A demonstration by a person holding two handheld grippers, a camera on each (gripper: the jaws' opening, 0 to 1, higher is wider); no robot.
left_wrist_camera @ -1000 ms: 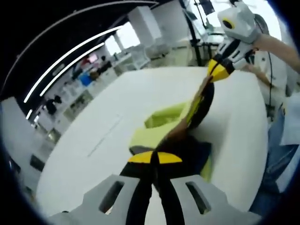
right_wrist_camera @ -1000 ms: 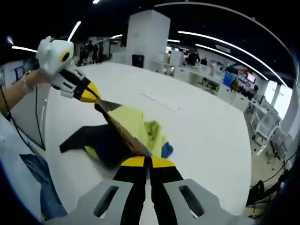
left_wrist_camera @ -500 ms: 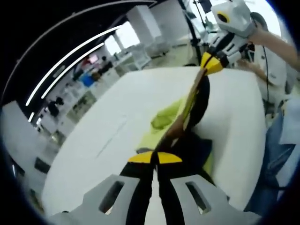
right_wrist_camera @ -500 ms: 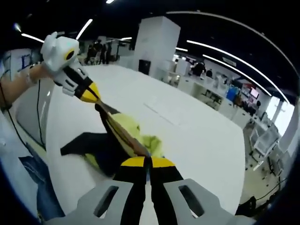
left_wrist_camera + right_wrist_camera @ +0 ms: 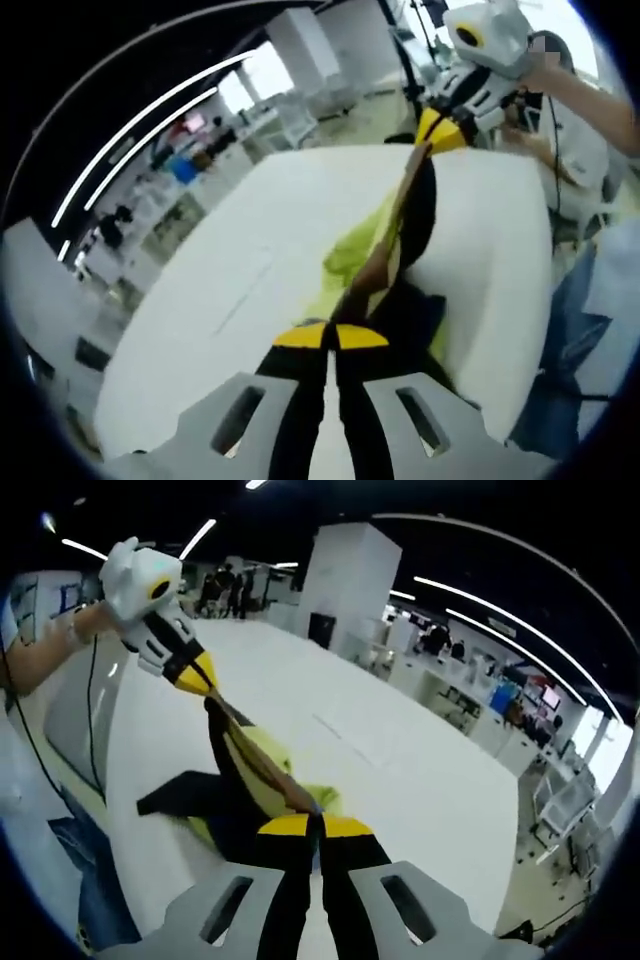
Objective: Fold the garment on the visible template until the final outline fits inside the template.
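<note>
One garment [image 5: 405, 235] out there, yellow-green and black, stretched taut over one white table [image 5: 250, 270]. Two grippers on it: the left gripper [image 5: 331, 337] clamped on one end, the right gripper [image 5: 319, 825] clamped on the other, each also in sight across the cloth from the other's view. One faint line marked on the tabletop [image 5: 345, 730].
</note>
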